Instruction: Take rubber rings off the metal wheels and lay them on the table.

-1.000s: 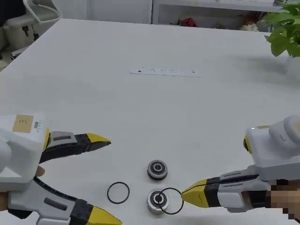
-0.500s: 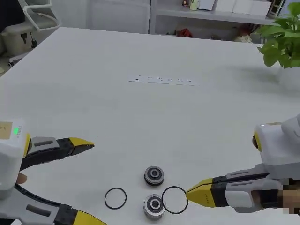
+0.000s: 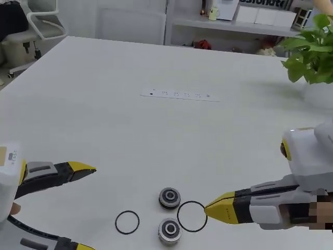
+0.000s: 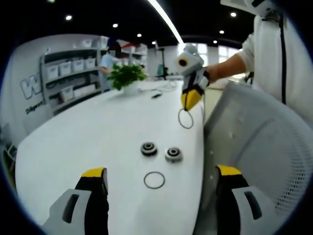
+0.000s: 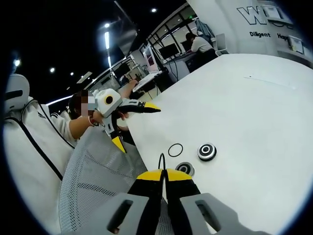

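Left gripper (image 3: 86,208) cropped; right gripper (image 3: 210,210) pinches ring (image 3: 192,215).

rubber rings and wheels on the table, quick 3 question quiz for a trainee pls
1. True or false: the right tool is shut on a rubber ring.
2. How many metal wheels stand on the table? A one, B two, C four.
3. Fill in the gap: the jaws of the left tool stand ___.

Key: 1 true; 2 B; 3 open.
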